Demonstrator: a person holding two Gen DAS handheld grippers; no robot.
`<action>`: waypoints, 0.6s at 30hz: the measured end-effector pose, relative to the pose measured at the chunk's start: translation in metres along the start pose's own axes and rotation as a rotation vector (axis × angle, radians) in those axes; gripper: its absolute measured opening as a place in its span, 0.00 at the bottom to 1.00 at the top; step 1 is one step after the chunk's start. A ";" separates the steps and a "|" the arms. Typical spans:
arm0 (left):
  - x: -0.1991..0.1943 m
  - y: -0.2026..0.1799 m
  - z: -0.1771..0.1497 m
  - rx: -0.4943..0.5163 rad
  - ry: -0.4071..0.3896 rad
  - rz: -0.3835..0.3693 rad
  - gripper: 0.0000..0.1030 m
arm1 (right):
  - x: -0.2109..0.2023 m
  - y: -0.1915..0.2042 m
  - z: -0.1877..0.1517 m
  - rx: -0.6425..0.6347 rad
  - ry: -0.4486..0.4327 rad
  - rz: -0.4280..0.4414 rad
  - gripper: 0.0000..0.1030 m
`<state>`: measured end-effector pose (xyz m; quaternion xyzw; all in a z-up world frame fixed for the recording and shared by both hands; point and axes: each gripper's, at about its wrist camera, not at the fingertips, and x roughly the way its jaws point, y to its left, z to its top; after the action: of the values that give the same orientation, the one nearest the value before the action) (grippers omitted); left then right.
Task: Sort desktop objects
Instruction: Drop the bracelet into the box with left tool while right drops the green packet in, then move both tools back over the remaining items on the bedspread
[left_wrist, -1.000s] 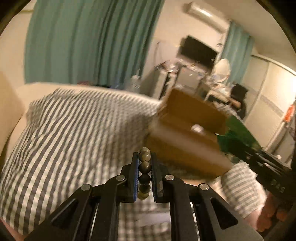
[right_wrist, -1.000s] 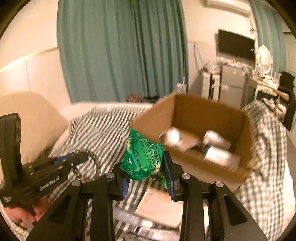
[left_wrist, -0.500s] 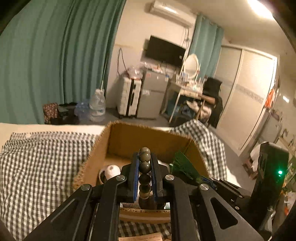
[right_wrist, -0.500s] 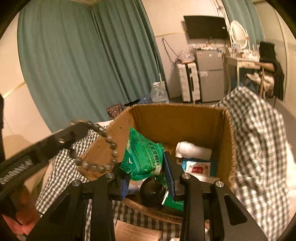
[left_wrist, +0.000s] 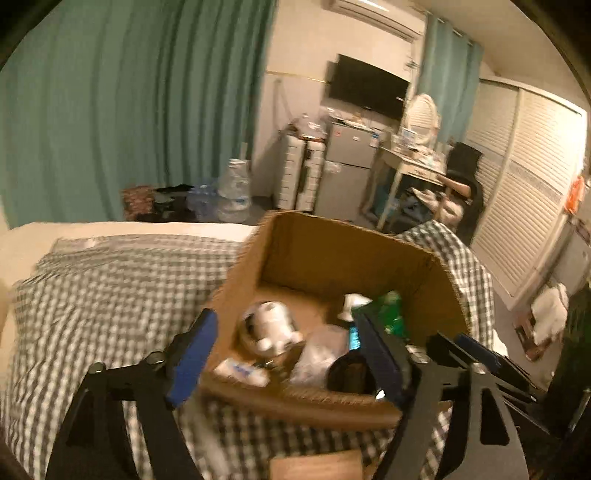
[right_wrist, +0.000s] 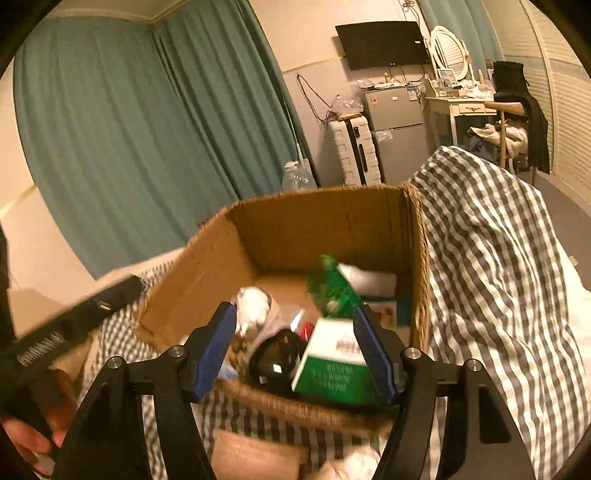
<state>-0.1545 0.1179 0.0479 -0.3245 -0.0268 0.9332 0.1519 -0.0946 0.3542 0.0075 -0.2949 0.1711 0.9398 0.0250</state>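
Cardboard box (left_wrist: 343, 254) sits open on a grey-and-white checked cloth (left_wrist: 110, 288), seen from both wrist cameras. Left gripper (left_wrist: 284, 354) hangs above the near rim of the box with its blue-padded fingers (left_wrist: 192, 354) spread wide, nothing between them. Right gripper (right_wrist: 295, 347) is likewise parted over the box's near edge, blue pads (right_wrist: 218, 354) well apart and holding nothing.

Inside the box: a green snack packet (right_wrist: 332, 288), blurred, lies toward the back right, beside a white bottle-like item (right_wrist: 369, 278) along the far wall. A green-and-white carton (right_wrist: 336, 362) rests at the near right, just inside the right gripper's right-hand pad; whether the two touch cannot be told. A black rounded object (right_wrist: 277, 358) sits next to the carton at the near wall. A white plush toy (left_wrist: 269, 325) lies left of centre, and a small white tube (left_wrist: 243, 369) rests against the near wall. A crumpled clear wrapper (left_wrist: 317, 354) lies between the toy and the black object. The bead bracelet cannot be made out with certainty.

In the right wrist view the left gripper's black body crosses the lower left, with the person's hand (right_wrist: 37, 432) wrapped on its handle. A brown card (right_wrist: 255, 454) lies on the cloth in front of the box.

Background: teal curtains (right_wrist: 129, 129), a wall television (right_wrist: 380, 42), a small fridge (right_wrist: 395, 129), a white suitcase (right_wrist: 354, 151).
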 end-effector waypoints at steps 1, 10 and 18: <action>-0.007 0.006 -0.005 -0.009 -0.006 0.011 0.85 | -0.004 0.003 -0.007 -0.010 0.008 -0.001 0.64; -0.056 0.059 -0.085 -0.065 0.055 0.102 0.89 | -0.037 0.029 -0.061 -0.091 0.071 -0.002 0.65; -0.049 0.086 -0.183 -0.079 0.139 0.170 0.89 | -0.032 0.057 -0.121 -0.196 0.218 0.033 0.65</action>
<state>-0.0287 0.0125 -0.0800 -0.3952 -0.0254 0.9162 0.0610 -0.0110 0.2613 -0.0500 -0.3936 0.0851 0.9146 -0.0379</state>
